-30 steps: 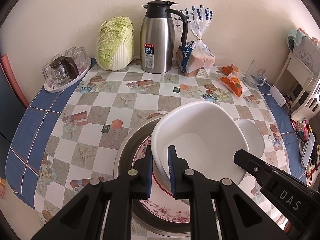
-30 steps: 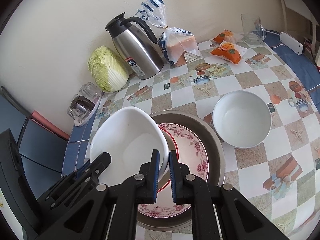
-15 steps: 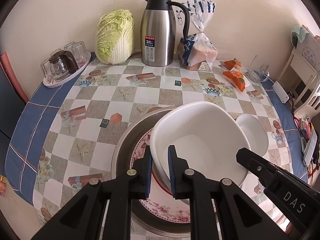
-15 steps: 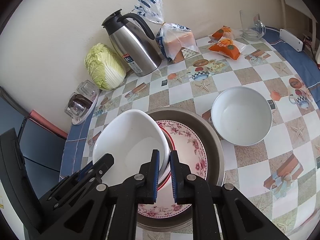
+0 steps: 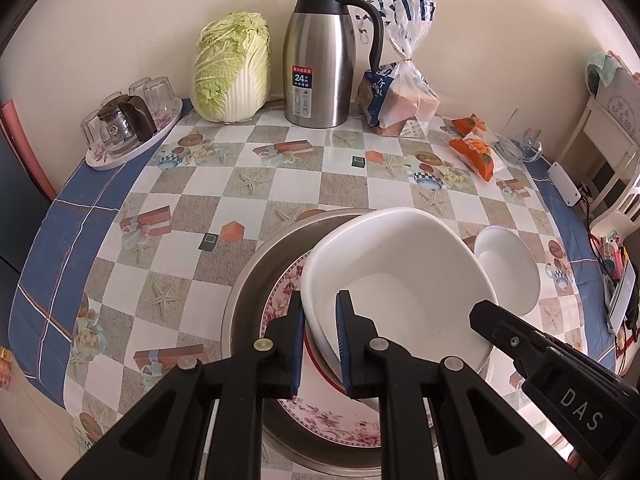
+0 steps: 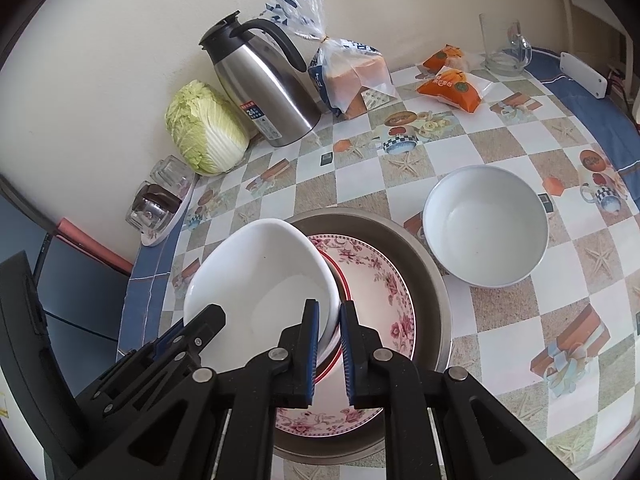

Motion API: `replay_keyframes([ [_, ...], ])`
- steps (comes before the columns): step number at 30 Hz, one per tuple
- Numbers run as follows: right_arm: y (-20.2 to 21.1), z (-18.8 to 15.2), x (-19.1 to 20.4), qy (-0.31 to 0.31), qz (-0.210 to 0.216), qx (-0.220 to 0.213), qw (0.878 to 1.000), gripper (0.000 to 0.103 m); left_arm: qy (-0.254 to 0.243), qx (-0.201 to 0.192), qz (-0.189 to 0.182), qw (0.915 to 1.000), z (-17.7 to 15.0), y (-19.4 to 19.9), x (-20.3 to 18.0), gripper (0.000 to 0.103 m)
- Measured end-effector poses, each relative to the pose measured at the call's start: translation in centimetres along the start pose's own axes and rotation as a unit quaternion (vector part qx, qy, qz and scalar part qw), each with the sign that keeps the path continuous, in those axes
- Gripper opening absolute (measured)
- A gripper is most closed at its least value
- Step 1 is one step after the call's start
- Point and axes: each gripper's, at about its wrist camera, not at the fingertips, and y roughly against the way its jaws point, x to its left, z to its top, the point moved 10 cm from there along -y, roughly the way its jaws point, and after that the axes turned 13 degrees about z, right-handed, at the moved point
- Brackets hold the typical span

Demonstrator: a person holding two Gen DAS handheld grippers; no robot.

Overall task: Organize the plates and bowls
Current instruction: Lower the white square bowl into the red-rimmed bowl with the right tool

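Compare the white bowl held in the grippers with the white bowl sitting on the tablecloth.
The held bowl is tilted, both grippers pinching its rim, the left gripper on one side and the right gripper on the other; the other bowl sits level, untouched. The held bowl is above the floral plate in the metal basin; the other stands beside the basin. Both are plain white and empty.

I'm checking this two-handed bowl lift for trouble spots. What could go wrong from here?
1. Both the left gripper and the right gripper pinch only the thin rim of the large white bowl, which is tilted; it may slip and drop onto the floral plate in the steel basin.
2. Uneven pulling could twist the bowl out of one grip.
3. Swinging it to the robot's right risks hitting the smaller white bowl.
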Motion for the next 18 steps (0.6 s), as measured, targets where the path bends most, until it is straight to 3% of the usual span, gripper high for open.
replay_keyframes([
  [18, -0.48, 0.42, 0.02, 0.002, 0.006, -0.006, 1.0, 0.014, 0.005, -0.002, 0.003, 1.0, 0.52, -0.54, 0.29, 0.014],
])
